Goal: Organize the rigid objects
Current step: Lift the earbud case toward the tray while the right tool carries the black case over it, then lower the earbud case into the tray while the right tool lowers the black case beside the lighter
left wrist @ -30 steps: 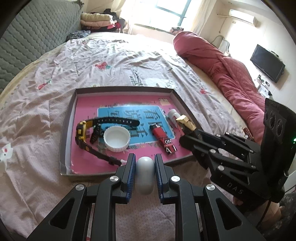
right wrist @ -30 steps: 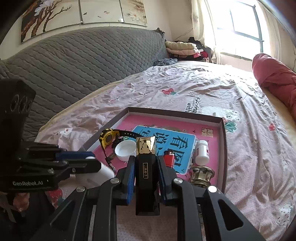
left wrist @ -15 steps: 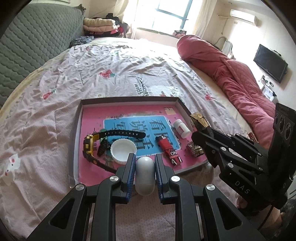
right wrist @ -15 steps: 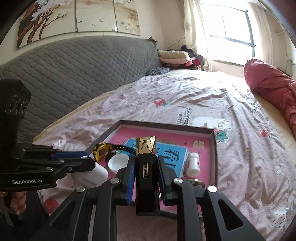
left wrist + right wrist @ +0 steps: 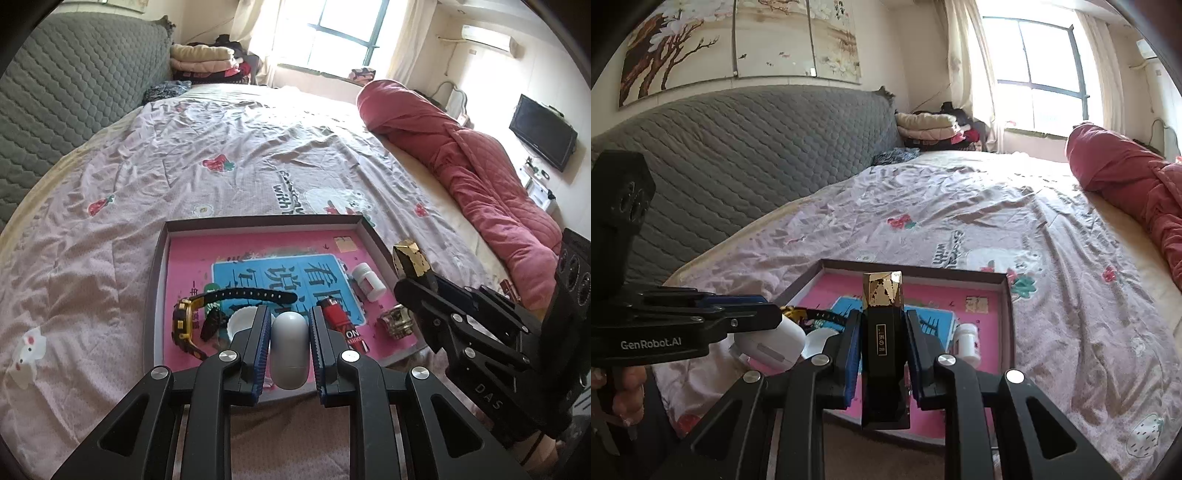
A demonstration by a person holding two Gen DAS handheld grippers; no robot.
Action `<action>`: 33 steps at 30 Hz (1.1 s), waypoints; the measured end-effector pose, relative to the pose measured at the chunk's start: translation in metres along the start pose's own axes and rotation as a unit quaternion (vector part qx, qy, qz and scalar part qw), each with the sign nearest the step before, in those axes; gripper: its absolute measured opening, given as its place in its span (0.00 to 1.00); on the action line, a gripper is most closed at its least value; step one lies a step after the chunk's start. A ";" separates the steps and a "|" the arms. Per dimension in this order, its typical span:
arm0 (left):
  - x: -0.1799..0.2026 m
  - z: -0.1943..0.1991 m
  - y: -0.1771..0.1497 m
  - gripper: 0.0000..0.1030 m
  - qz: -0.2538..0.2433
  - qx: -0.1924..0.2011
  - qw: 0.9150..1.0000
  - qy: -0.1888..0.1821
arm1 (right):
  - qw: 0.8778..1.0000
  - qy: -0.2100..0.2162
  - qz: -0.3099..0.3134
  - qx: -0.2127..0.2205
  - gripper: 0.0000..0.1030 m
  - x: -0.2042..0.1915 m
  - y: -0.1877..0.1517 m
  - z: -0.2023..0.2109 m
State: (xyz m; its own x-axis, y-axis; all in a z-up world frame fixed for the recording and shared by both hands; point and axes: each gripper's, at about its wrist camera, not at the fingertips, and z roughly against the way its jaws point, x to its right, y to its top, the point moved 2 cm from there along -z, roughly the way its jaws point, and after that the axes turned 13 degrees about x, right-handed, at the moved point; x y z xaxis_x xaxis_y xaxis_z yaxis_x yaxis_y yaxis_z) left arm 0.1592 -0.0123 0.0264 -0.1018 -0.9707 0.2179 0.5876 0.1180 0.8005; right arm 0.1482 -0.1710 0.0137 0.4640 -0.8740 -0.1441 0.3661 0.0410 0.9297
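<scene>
My left gripper is shut on a white earbud case, held above the near edge of a brown tray with a pink floor. The case also shows in the right wrist view. My right gripper is shut on a black box with a gold top, upright above the tray's near right corner; it also shows in the left wrist view. In the tray lie a yellow-black watch, a white lid, a red lighter, a white bottle and a metal cap.
The tray sits on a bed with a pink patterned sheet. A rolled red quilt lies along the right side. A grey quilted headboard stands at the left. Folded clothes are stacked at the far end.
Both grippers have lifted and pulled back from the tray with their objects still held. The tray now looks smaller and farther away in both views.
</scene>
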 end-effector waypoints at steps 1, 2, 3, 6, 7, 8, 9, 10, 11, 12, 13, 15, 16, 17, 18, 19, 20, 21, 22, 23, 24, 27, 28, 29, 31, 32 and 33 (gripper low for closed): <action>0.000 -0.001 0.000 0.21 -0.001 0.000 1.000 0.001 | 1.000 -0.003 -0.001 0.001 0.22 0.000 0.000 0.000; -0.001 -0.004 0.000 0.21 -0.001 -0.001 1.000 0.004 | 1.000 -0.005 -0.004 0.001 0.22 0.001 0.000 -0.001; -0.001 -0.006 0.000 0.21 0.000 -0.002 1.000 0.004 | 1.000 -0.007 -0.007 -0.002 0.22 0.002 0.000 -0.003; -0.007 -0.017 -0.005 0.21 0.004 -0.013 1.000 0.009 | 1.000 -0.023 -0.011 -0.007 0.22 0.007 -0.002 -0.006; -0.009 -0.020 -0.007 0.21 0.007 -0.017 1.000 0.011 | 0.999 -0.027 -0.013 -0.010 0.22 0.008 -0.003 -0.007; -0.011 -0.023 -0.008 0.21 0.010 -0.020 1.000 0.012 | 0.999 -0.030 -0.015 -0.016 0.22 0.011 -0.005 -0.009; -0.014 -0.027 -0.010 0.21 0.014 -0.024 1.000 0.013 | 0.999 -0.032 -0.017 -0.022 0.22 0.012 -0.007 -0.011; -0.016 -0.029 -0.012 0.21 0.016 -0.026 0.999 0.014 | 0.999 -0.035 -0.019 -0.030 0.22 0.014 -0.010 -0.013; -0.018 -0.033 -0.014 0.21 0.017 -0.029 0.999 0.015 | 0.998 -0.035 -0.021 -0.042 0.22 0.015 -0.013 -0.016; -0.021 -0.037 -0.016 0.21 0.018 -0.032 0.999 0.017 | 0.998 -0.037 -0.021 -0.051 0.22 0.015 -0.016 -0.020; -0.022 -0.039 -0.017 0.21 0.018 -0.032 0.999 0.017 | 0.997 -0.041 -0.020 -0.059 0.22 0.016 -0.020 -0.022; -0.025 -0.042 -0.016 0.21 0.019 -0.024 0.999 0.018 | 0.996 -0.046 -0.016 -0.075 0.22 0.016 -0.026 -0.027; -0.026 -0.043 -0.015 0.21 0.016 -0.022 0.999 0.023 | 0.996 -0.047 -0.015 -0.080 0.22 0.015 -0.028 -0.029; -0.027 -0.044 -0.014 0.21 0.017 -0.021 0.999 0.025 | 0.995 -0.048 -0.012 -0.081 0.22 0.014 -0.029 -0.031; -0.028 -0.045 -0.014 0.21 0.019 -0.020 0.999 0.025 | 0.995 -0.049 -0.009 -0.083 0.22 0.013 -0.030 -0.032; -0.030 -0.045 -0.013 0.21 0.021 -0.019 0.999 0.026 | 0.995 -0.052 -0.005 -0.083 0.22 0.012 -0.030 -0.033; -0.032 -0.046 -0.013 0.21 0.022 -0.018 0.999 0.029 | 0.995 -0.053 -0.002 -0.085 0.22 0.011 -0.031 -0.035; -0.034 -0.046 -0.012 0.21 0.022 -0.018 0.999 0.031 | 0.995 -0.052 -0.001 -0.087 0.22 0.010 -0.031 -0.036; -0.037 -0.045 -0.012 0.21 0.023 -0.017 0.999 0.034 | 0.995 -0.052 -0.001 -0.088 0.22 0.009 -0.031 -0.037; -0.040 -0.046 -0.011 0.21 0.024 -0.017 0.999 0.037 | 0.995 -0.052 0.001 -0.089 0.22 0.009 -0.032 -0.038; -0.044 -0.047 -0.011 0.21 0.027 -0.017 0.999 0.040 | 0.994 -0.052 0.002 -0.092 0.22 0.008 -0.033 -0.040; -0.053 -0.052 -0.012 0.21 0.035 -0.025 0.998 0.050 | 0.994 -0.053 0.001 -0.100 0.22 0.007 -0.036 -0.045; -0.058 -0.055 -0.013 0.21 0.038 -0.028 0.997 0.057 | 0.993 -0.055 0.002 -0.103 0.22 0.007 -0.037 -0.046; -0.061 -0.054 -0.014 0.21 0.041 -0.027 0.997 0.057 | 0.993 -0.057 0.003 -0.106 0.22 0.007 -0.038 -0.047; -0.066 -0.056 -0.015 0.21 0.045 -0.029 0.997 0.061 | 0.993 -0.057 0.004 -0.107 0.22 0.007 -0.039 -0.049; -0.068 -0.057 -0.016 0.21 0.049 -0.031 0.996 0.061 | 0.992 -0.059 0.006 -0.108 0.22 0.007 -0.039 -0.050; -0.069 -0.057 -0.016 0.21 0.050 -0.029 0.996 0.063 | 0.992 -0.058 0.009 -0.109 0.22 0.006 -0.040 -0.051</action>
State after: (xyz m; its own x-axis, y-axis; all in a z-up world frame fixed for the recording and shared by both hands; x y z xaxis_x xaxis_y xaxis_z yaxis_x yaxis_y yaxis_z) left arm 0.2024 0.0413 -0.0332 0.0584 -0.9737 0.2202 0.6357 0.2063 0.7438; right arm 0.1775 -0.1536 -0.0412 0.3802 -0.9217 -0.0765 0.5297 0.1493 0.8349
